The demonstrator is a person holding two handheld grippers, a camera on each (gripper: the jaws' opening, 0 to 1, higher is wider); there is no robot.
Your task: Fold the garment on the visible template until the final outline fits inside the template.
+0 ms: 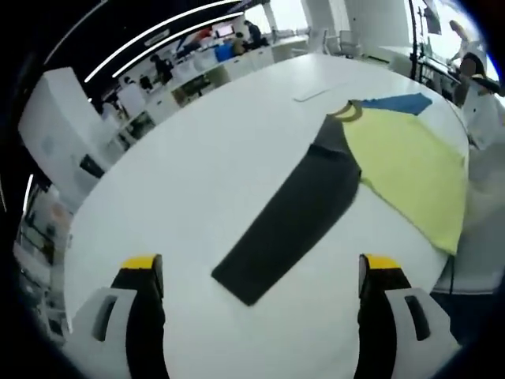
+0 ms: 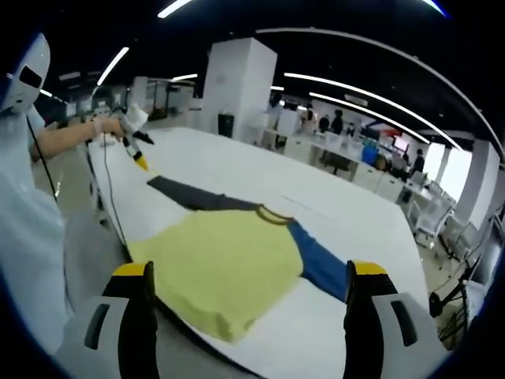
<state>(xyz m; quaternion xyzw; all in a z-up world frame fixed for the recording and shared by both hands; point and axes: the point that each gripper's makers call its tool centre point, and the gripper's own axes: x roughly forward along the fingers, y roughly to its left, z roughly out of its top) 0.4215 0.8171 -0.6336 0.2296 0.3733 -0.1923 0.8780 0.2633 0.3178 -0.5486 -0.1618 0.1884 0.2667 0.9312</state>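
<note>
A garment lies flat on the white table (image 1: 197, 166). It has a yellow body (image 1: 410, 170), a dark grey sleeve (image 1: 292, 217) and a blue sleeve (image 1: 402, 103). My left gripper (image 1: 260, 270) is open, hovering just above the grey sleeve's cuff end and holding nothing. In the right gripper view the yellow body (image 2: 225, 264) lies close in front, its hem at the table's near edge. The blue sleeve (image 2: 319, 264) points right and the grey sleeve (image 2: 193, 197) runs away to the left. My right gripper (image 2: 251, 272) is open above the yellow body. The left gripper (image 2: 136, 150) appears far left in a person's hand.
A thin pale strip (image 1: 319, 92) lies on the table beyond the collar. A person in white (image 2: 28, 229) stands at the table's edge (image 2: 118, 229). Desks, chairs (image 2: 430, 221), a white pillar (image 2: 241, 87) and other people fill the room behind.
</note>
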